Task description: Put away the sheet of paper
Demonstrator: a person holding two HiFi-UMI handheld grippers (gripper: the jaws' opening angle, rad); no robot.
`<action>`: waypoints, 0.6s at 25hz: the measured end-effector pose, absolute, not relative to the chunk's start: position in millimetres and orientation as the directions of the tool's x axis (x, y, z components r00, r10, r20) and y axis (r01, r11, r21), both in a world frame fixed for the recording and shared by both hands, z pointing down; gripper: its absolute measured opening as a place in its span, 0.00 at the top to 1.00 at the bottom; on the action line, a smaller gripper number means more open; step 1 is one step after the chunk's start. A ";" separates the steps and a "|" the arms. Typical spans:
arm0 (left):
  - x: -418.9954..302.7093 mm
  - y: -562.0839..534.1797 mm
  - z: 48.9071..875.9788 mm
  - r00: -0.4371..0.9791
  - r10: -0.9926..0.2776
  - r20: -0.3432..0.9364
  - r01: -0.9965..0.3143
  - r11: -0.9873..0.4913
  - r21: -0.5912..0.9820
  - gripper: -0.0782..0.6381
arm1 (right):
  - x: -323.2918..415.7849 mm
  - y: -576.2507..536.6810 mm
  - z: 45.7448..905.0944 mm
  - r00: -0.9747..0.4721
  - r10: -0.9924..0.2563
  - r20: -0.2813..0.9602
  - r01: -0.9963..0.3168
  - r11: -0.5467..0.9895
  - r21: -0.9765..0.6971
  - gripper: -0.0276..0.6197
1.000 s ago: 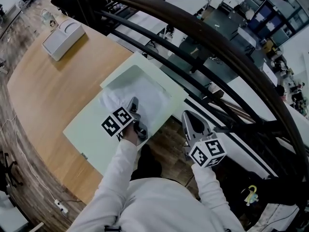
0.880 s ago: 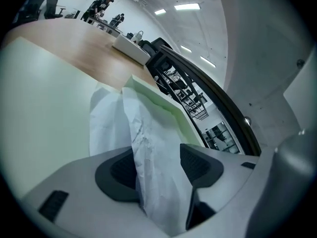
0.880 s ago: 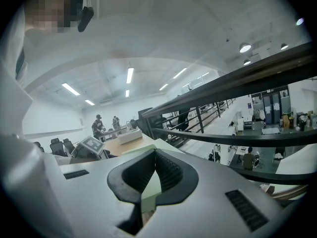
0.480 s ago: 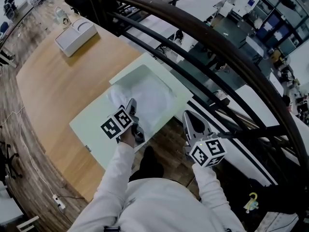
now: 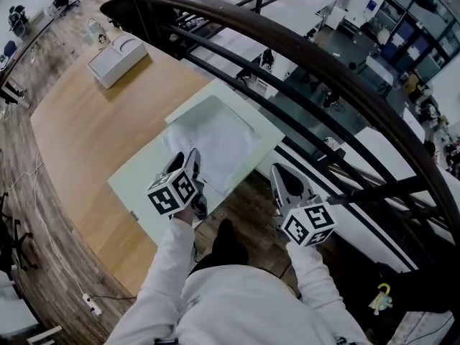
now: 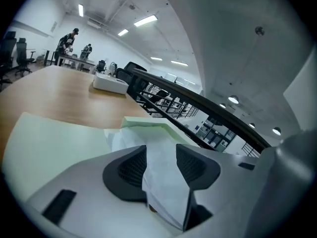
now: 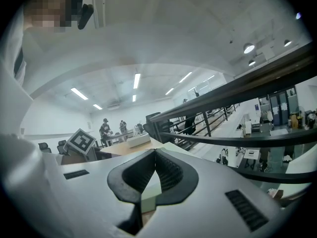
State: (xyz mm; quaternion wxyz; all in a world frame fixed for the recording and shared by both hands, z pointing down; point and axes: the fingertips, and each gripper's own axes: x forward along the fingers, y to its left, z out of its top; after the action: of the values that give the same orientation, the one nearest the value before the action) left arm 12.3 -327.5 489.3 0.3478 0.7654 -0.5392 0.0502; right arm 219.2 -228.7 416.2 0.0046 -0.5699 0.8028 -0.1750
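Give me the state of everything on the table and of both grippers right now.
sheet of paper: crumpled, lying on the green folder, near edge raised between the left gripper's fingers.
green folder: flat on the table.
left gripper: jaws have just been closing, gripping the sheet.
right gripper: shut, empty, held off the table.
white box: at the table's far end, untouched.

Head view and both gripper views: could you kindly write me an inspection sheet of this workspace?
Surface: round wooden table, pale green mat at its near edge.
Job's things: white sheet of paper on the mat, near end crumpled.
Clutter: white box at the far edge.
Grippers: left gripper jaws have just been closing, now gripping the sheet; right gripper shut, empty, off the table.
Cables: power strip and cable on the floor.
Surroundings: dark railing beside the table.
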 end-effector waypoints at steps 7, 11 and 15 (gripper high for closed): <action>22.6 -305.9 461.4 0.484 -0.785 0.387 -0.864 -0.359 0.354 0.68 | 220.2 -205.7 415.3 -0.324 -0.931 0.167 -0.920 0.269 -0.284 0.91; 34.1 -291.6 448.3 0.534 -0.766 0.358 -0.843 -0.446 0.301 0.79 | 223.0 -193.2 414.2 -0.308 -0.939 0.155 -0.924 0.256 -0.284 0.91; 49.8 -267.0 431.4 0.574 -0.744 0.341 -0.819 -0.525 0.232 0.84 | 230.5 -171.2 406.2 -0.284 -0.948 0.145 -0.930 0.236 -0.281 0.91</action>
State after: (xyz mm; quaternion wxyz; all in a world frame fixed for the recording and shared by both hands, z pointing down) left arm 49.8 -267.0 431.4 0.1856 0.8676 -0.4504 0.1003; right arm 230.5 -171.2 406.2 0.0280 -0.5976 0.7856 -0.1579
